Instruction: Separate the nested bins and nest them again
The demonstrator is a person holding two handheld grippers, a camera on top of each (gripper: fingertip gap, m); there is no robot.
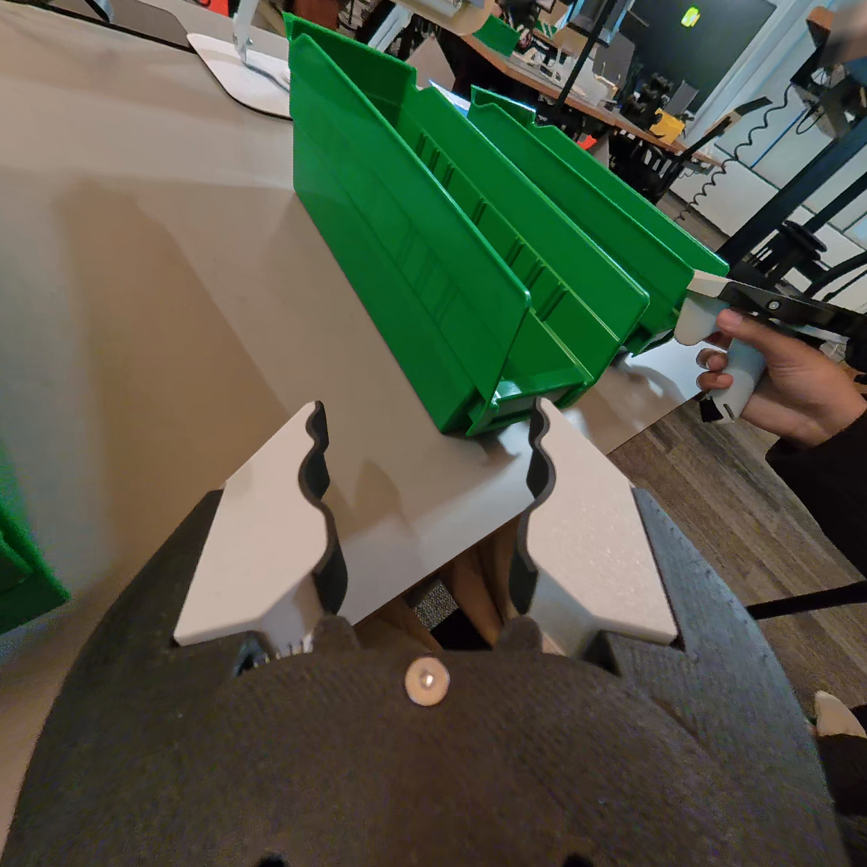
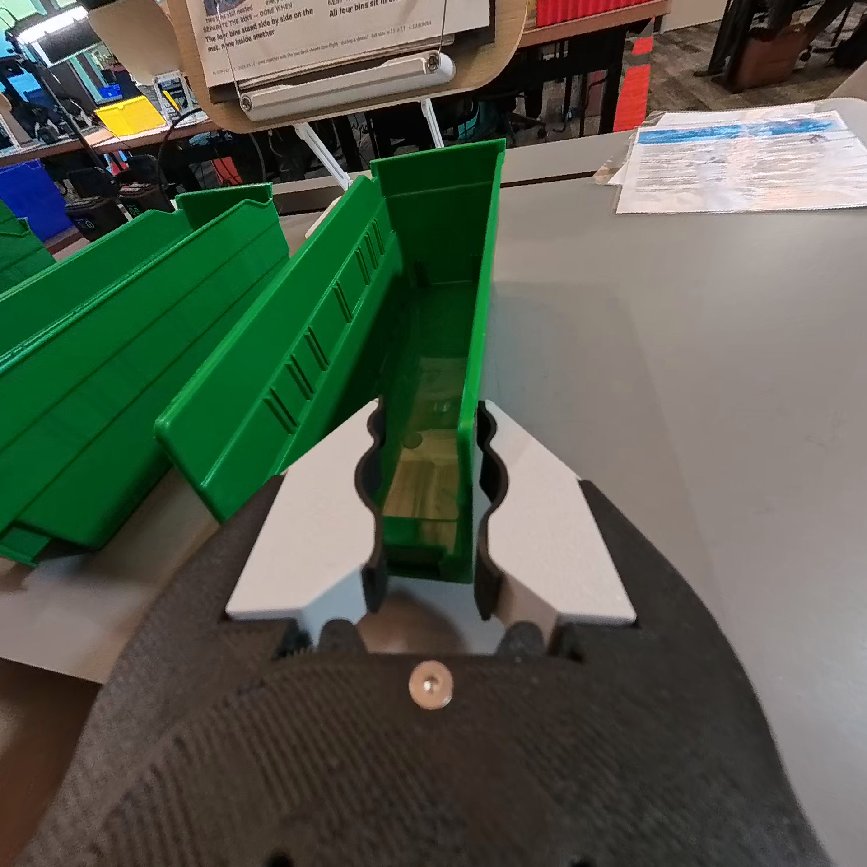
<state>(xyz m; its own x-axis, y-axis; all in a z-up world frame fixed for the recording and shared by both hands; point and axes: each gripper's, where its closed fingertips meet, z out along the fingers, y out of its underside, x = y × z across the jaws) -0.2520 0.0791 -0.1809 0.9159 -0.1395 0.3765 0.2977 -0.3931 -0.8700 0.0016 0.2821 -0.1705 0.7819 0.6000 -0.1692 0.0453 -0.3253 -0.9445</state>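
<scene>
A long green bin lies on the grey table just ahead of my left gripper, which is open and empty. Its far end shows two rims, one inside the other. It also shows in the right wrist view. A second green bin lies beside it and shows in the left wrist view. My right gripper straddles this bin's right wall at the near end. One finger is inside, and the outer pad touches the wall. A gap shows at the inner pad.
A third green bin sits at the left edge. The table's near edge drops to a wood floor. A hand holds the right gripper. Papers lie at the back right. A document stand rises behind the bins.
</scene>
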